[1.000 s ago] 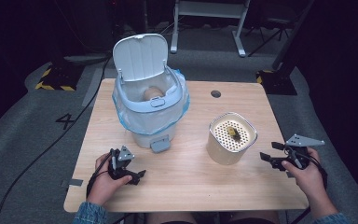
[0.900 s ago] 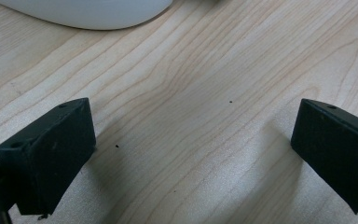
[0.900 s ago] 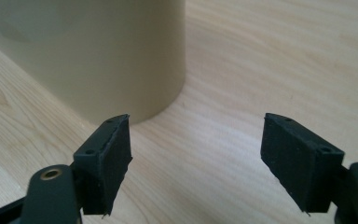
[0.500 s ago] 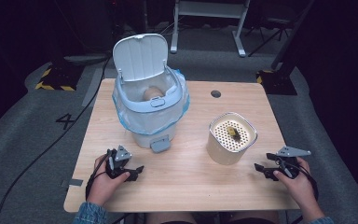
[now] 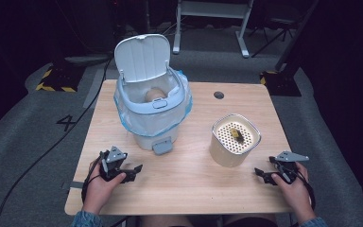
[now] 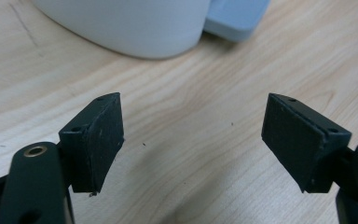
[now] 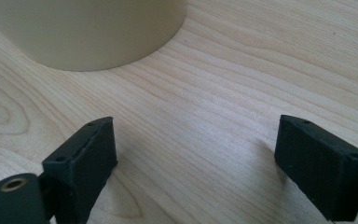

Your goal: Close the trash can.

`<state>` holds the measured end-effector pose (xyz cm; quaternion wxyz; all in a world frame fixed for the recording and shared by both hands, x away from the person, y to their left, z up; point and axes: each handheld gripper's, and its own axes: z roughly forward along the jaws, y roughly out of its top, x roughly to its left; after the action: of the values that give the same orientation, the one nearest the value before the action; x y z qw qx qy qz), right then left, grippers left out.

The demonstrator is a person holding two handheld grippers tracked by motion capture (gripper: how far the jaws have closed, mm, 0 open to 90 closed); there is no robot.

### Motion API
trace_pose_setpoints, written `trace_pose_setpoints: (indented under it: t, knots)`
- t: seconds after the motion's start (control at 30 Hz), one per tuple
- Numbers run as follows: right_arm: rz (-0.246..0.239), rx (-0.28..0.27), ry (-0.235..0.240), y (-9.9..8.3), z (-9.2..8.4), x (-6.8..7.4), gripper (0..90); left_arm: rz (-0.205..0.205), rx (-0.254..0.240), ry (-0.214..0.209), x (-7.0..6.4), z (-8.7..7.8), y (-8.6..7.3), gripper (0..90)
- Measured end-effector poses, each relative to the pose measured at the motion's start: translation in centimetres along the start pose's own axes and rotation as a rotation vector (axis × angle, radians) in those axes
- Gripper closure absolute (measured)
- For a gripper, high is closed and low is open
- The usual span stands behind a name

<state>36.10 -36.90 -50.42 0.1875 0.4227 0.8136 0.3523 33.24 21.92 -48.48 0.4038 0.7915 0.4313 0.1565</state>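
We have both grippers low on the near edge of the bench (image 5: 189, 189), and neither holds anything. The left gripper (image 5: 133, 170) has its jaws fairly wide, with bare wood between the pads (image 6: 100, 140). The right gripper (image 5: 261, 174) has just been opening its jaws, and they now stand wide with only wood grain between them.

The relation that matters is between our right gripper and the cream canister (image 5: 235, 139). It stands upright just ahead of that gripper and a little toward the middle of the bench, its long axis vertical and its perforated top facing up, with a small dark bit (image 5: 235, 134) lying on the holes. In the right gripper view its curved wall (image 7: 84, 32) rises close in front of the jaws and to their left.

The white pedal bin (image 5: 152, 106) sits farther back, ahead of our left gripper, upright, lid (image 5: 142, 56) hinged open and leaning away from us, pedal (image 5: 162, 147) pointing toward us. We judge the right hand nearer the canister and the left nearer the bin.
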Motion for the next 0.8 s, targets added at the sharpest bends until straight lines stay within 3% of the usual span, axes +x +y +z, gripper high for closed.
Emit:
trace_pose_setpoints:
  t: [0.23,0.37,0.5,0.7,0.8]
  knots:
    - [0.013,0.001,-0.015,0.0,0.1,0.2,11.3,-0.02,-0.052,0.006,0.3,-1.2,1.2,20.3]
    - [0.016,0.0,-0.018,0.0,0.0,0.2,11.3,-0.017,-0.047,0.032,0.8,-1.5,1.6,21.9]
    - [0.016,0.001,-0.02,0.0,0.0,0.2,11.3,0.038,-0.057,0.005,1.2,-2.6,2.6,25.7]
    - [0.017,0.0,-0.019,0.0,0.0,0.2,11.3,0.056,-0.122,-0.059,1.9,-5.3,5.4,32.3]
    - [0.017,0.0,-0.019,0.0,0.0,0.2,11.3,0.064,-0.144,-0.06,2.1,-6.6,6.8,32.8]
